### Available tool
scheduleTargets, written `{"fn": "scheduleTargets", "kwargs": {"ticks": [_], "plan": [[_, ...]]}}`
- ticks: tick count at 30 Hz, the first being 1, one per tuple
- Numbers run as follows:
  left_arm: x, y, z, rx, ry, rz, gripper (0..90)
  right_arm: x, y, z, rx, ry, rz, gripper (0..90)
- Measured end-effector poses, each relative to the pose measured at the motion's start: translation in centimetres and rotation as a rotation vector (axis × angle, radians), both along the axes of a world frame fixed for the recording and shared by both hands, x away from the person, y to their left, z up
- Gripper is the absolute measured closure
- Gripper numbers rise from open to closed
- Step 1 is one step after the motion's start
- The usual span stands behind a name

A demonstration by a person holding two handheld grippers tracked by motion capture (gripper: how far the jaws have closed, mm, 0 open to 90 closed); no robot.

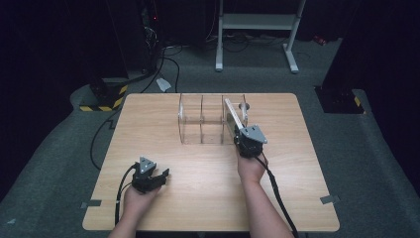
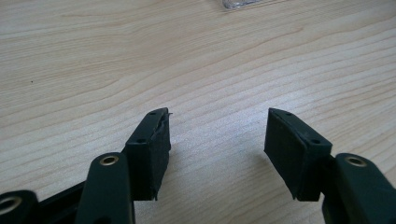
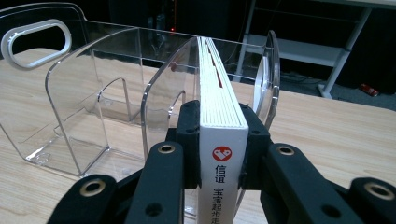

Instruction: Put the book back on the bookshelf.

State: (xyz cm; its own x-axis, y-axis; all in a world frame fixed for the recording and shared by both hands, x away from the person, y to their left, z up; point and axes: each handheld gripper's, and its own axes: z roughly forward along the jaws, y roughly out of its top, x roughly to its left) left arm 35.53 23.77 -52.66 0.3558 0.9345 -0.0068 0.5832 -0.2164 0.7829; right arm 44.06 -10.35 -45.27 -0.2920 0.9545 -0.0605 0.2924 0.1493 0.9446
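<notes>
**Book going into clear rack, not yet seated**

High view: book (image 1: 235, 116) tilted, front end in right gripper (image 1: 246, 140), far end at the rightmost slot of the clear rack (image 1: 200, 119) on the counter (image 1: 208, 198). Left gripper (image 1: 157, 177) idle near the front-left.

Left gripper view: jaws apart, nothing between, bare wood below.

Right gripper view: jaws clamped on the book's spine end, book partway between dividers. Judged: insertion underway; pushing in and release remain.
</notes>
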Motion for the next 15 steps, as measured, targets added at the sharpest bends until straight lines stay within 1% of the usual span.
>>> {"fn": "scheduleTargets", "kwargs": {"ticks": [7,10,12,15], "plan": [[-0.03,0.01,0.01,0.002,0.001,-0.001,40.6,-0.45,-0.29,-0.37,0.008,0.022,0.003,74.6],[-0.07,-0.02,0.02,0.002,0.002,-0.001,40.6,-0.65,-0.35,-0.53,0.006,0.034,0.003,74.4],[-0.07,-0.02,0.02,0.003,0.003,0.000,40.6,-0.76,-0.35,-0.60,-0.005,0.040,0.003,74.3],[-0.08,-0.03,0.02,0.003,0.001,0.001,40.7,-0.88,-0.32,-0.70,-0.005,0.050,0.003,74.2]]}}
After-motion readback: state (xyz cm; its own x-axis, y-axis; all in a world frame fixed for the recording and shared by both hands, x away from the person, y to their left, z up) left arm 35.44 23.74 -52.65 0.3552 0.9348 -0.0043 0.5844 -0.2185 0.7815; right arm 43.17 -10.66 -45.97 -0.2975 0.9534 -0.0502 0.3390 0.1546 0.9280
